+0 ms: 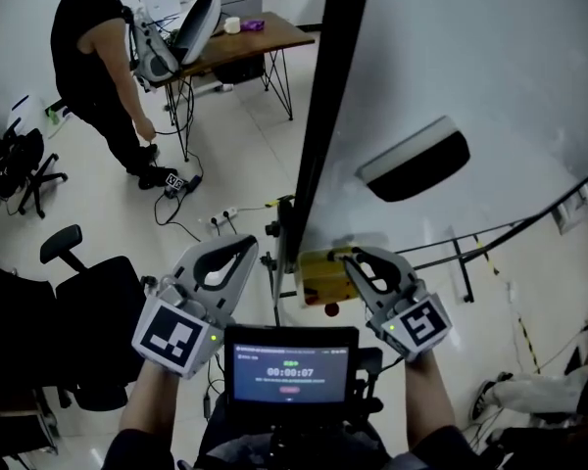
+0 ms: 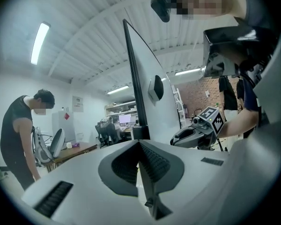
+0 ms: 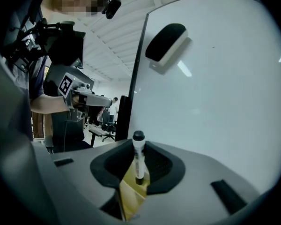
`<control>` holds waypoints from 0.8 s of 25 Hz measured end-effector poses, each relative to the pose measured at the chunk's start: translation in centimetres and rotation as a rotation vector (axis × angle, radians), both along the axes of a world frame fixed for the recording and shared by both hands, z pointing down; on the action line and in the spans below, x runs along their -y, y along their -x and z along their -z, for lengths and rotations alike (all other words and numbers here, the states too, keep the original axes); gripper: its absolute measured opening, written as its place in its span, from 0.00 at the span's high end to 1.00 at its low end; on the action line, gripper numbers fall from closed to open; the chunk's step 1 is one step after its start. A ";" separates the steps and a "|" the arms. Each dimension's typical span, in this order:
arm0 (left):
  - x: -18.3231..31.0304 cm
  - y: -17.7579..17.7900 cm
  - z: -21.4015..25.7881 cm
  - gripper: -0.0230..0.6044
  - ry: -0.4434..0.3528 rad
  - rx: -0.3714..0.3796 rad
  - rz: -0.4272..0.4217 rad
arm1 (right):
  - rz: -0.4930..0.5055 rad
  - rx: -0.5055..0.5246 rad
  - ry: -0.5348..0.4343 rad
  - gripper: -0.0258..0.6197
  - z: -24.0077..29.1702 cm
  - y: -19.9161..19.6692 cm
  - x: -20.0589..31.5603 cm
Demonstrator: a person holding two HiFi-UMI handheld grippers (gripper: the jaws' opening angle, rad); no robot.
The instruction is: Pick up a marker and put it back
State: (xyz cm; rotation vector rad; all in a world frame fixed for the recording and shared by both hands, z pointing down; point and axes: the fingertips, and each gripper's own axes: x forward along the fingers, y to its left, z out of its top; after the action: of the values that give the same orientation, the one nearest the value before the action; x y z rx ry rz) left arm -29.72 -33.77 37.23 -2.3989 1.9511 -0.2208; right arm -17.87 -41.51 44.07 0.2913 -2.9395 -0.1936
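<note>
With right tool (image 3: 139, 170) pinching marker (image 3: 139, 156) by lower barrel, upright, at yellow holder (image 3: 130, 193). Looks light, stiff, slick: take mid-barrel, squarely. Holding left tool (image 2: 139, 150) pressed together, empty.

The room was evenly bright, lit by a ceiling strip light (image 2: 39, 42) at the upper left of the left gripper view. Both gripper views bulged strongly, with black vignetted corners. Pale glare streaks lay on the whiteboard (image 3: 225, 107). The left claw (image 2: 139, 145), close up, looked soft. Shadows were faint.
</note>
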 end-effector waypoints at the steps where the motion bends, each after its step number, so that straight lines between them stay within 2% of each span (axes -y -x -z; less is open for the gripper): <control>1: 0.0 0.1 0.4 0.96 -0.007 -0.008 0.000 | 0.009 0.005 -0.012 0.81 0.9 0.0 -0.2; 6: -0.1 0.6 2.3 0.96 -0.036 -0.013 -0.011 | 0.023 0.056 -0.016 0.81 5.0 -0.6 -1.3; 13: 0.3 -0.2 4.9 0.96 -0.059 0.069 -0.081 | 0.027 0.109 -0.066 0.81 10.2 -0.9 -2.7; 20: 0.3 -0.3 8.2 0.96 -0.126 0.121 -0.137 | 0.050 0.176 -0.096 0.81 14.8 -0.6 -5.1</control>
State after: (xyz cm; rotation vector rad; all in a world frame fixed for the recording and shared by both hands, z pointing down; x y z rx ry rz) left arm -29.40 -34.09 29.01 -2.3668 1.6898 -0.2239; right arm -17.30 -36.36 29.32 0.2613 -3.1193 -0.3329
